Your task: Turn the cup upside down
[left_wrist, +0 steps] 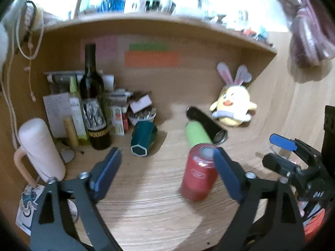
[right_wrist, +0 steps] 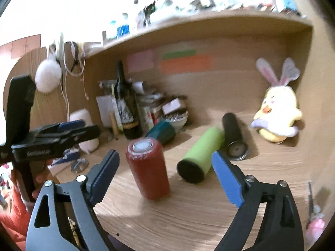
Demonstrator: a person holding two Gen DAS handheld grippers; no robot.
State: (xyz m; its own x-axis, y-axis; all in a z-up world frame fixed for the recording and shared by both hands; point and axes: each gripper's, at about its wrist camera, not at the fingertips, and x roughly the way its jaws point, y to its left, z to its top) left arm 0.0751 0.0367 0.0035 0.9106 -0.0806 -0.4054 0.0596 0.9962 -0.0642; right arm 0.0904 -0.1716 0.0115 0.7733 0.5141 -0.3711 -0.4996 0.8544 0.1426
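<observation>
A red cup (left_wrist: 199,172) stands on the wooden desk with its flat base up; it also shows in the right wrist view (right_wrist: 147,168). My left gripper (left_wrist: 166,172) is open and empty, its right finger just beside the red cup. My right gripper (right_wrist: 165,174) is open and empty, with the red cup standing ahead between its fingers, not touched. A green cup (right_wrist: 201,151) lies on its side, as do a black cup (right_wrist: 233,136) and a teal cup (left_wrist: 144,137).
A dark wine bottle (left_wrist: 94,102), a white mug-like bottle (left_wrist: 40,148) and cluttered boxes and papers stand at the back left. A yellow plush chick (right_wrist: 277,115) sits at the back right. A shelf (left_wrist: 146,21) overhangs the desk.
</observation>
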